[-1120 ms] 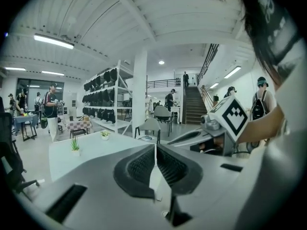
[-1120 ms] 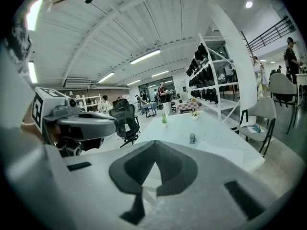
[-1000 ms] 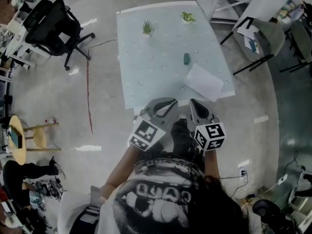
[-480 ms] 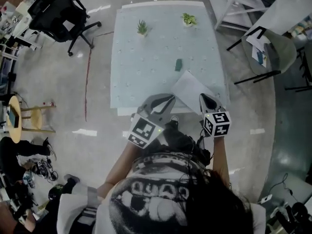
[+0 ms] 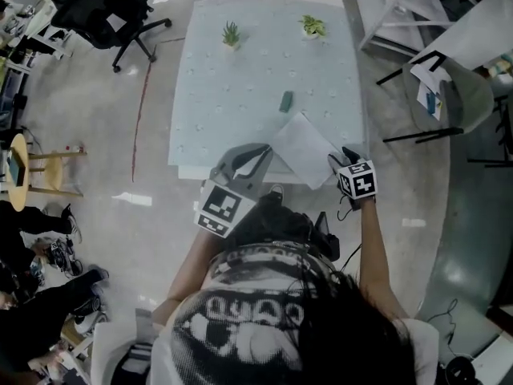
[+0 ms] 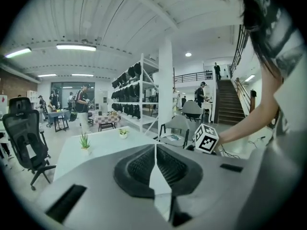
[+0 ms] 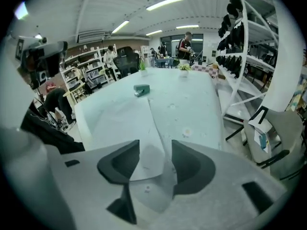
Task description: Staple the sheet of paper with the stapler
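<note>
Stapling is not started: the white sheet of paper [image 5: 303, 144] lies on the pale table's [image 5: 216, 95] near corner, the small green stapler [image 5: 285, 100] just beyond it. The right gripper [image 5: 341, 157] has jaws that have just been opening wide above the paper, holding nothing; the left gripper [image 5: 263, 151] is closed, empty.

Matt paper sheet [image 5: 304, 147] on a smooth pale table [image 5: 240, 95], above a glossy floor [image 5: 120, 135].

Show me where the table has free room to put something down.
Free: the table's left half, on this side of the left plant, and the strip between the right plant and the stapler. Crowded: the near right corner, where the paper lies.
</note>
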`<state>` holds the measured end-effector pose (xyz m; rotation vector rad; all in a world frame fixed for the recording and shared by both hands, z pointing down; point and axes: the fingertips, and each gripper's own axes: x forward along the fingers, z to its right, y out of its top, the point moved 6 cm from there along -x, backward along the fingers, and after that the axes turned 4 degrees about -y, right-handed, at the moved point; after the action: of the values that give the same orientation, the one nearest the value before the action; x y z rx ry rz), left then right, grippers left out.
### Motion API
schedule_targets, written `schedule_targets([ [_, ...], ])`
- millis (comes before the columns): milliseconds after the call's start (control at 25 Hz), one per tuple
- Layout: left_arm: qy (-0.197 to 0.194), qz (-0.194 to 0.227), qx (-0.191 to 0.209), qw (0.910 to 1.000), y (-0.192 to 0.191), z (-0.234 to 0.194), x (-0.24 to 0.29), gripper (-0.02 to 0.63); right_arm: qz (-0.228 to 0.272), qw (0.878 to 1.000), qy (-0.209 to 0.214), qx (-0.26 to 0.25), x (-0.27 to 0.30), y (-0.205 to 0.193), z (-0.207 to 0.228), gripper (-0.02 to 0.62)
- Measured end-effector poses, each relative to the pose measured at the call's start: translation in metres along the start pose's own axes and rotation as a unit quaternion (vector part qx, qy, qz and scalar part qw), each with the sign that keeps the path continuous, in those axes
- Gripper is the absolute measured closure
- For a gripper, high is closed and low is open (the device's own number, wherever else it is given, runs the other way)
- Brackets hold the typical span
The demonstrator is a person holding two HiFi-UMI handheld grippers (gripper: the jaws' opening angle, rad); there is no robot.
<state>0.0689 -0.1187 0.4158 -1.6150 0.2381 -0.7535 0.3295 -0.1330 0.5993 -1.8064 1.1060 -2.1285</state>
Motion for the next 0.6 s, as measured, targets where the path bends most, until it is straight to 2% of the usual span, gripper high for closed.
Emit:
schedule_targets([
  [160,0.013,-0.004,-0.006,0.9999,-0.001,-0.004,0.001,0.597,-0.031,0.999,0.006,-0.016,0.009,-0.006,-0.001,0.396],
  [360,0.031,-0.011,-0.012,0.9994,-0.006,-0.013,-0.003,0.597,-0.028,1.0,-0.008,-0.012,0.009,-0.006,-0.004,0.434],
  [400,0.033,-0.011,-0.013,0.9993,-0.006,-0.015,-0.004,0.597,-0.027,0.999,-0.015,-0.011,0.009,-0.006,-0.004,0.455],
  [480,0.037,-0.012,-0.016,0.9991,-0.006,-0.02,-0.005,0.597,-0.025,0.999,-0.033,-0.006,0.008,-0.006,-0.004,0.576],
  [600,0.039,-0.014,-0.019,0.999,-0.007,-0.028,-0.005,0.597,-0.015,0.999,-0.041,0.03,0.006,-0.004,-0.006,0.589],
])
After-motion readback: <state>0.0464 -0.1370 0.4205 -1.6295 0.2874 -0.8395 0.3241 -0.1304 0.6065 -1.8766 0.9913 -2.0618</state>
